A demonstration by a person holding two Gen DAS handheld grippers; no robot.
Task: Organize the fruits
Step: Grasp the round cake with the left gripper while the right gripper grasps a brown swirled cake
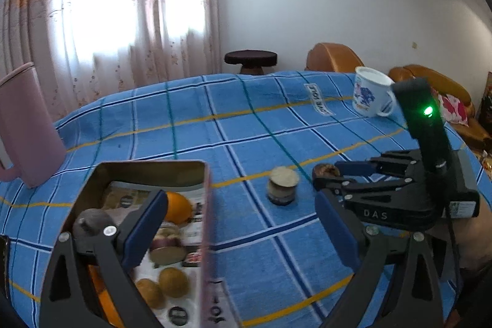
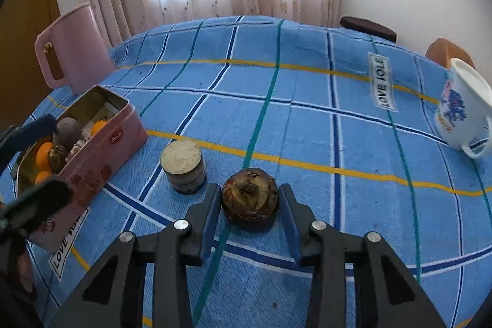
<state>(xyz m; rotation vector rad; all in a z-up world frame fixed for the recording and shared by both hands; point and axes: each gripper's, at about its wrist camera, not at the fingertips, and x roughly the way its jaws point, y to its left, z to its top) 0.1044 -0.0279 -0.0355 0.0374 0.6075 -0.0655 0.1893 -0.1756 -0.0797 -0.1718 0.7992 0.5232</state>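
Tablecloth (image 2: 307, 128) open beyond fruit (image 2: 250, 195) (straddled)

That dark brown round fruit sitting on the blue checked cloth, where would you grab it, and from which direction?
Grip the dark brown round fruit across its widest middle, one finger on each flank, coming in level from the near side as the right gripper does. It sits stem-up on the blue checked tablecloth, its sides bulging evenly. The small jar with a pale lid stands apart on its left.
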